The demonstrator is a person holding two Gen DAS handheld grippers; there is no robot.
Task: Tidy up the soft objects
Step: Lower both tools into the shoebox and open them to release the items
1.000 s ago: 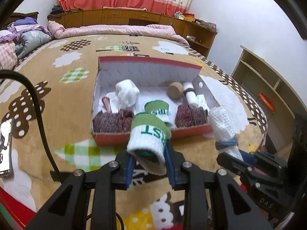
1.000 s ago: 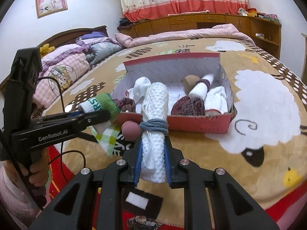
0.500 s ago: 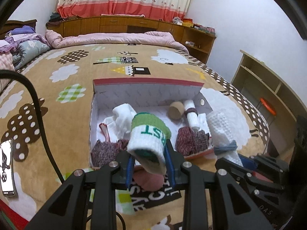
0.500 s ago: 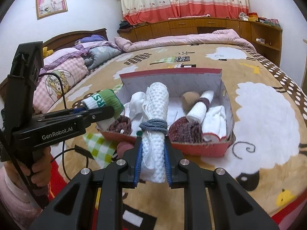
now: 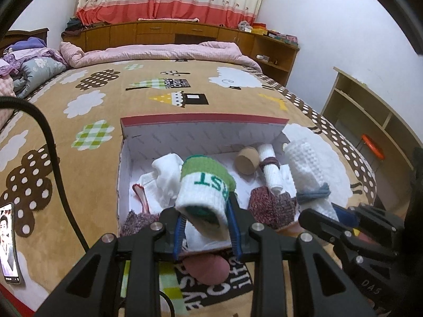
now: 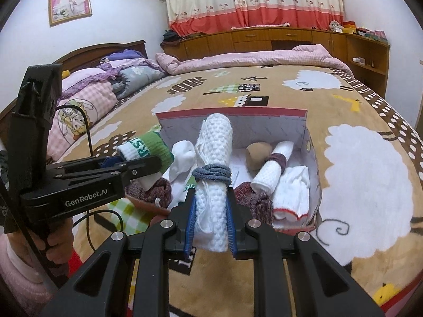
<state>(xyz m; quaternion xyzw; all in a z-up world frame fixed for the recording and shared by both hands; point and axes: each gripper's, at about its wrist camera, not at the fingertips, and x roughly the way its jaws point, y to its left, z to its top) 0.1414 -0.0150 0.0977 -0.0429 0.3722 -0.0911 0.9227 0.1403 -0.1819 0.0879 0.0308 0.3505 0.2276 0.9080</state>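
Each of my cameras looks forward and down along its own tongs, close above the box (image 5: 201, 129) on the bed (image 6: 364, 163). Both views share that box (image 6: 232, 115), and each catches the other tongs at its edge.

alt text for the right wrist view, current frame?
The right claw grips a rolled white towel tied with a blue-grey band, held above the near edge of an open red box of rolled cloths on a bed. At left, the left claw holds a green and white sock.
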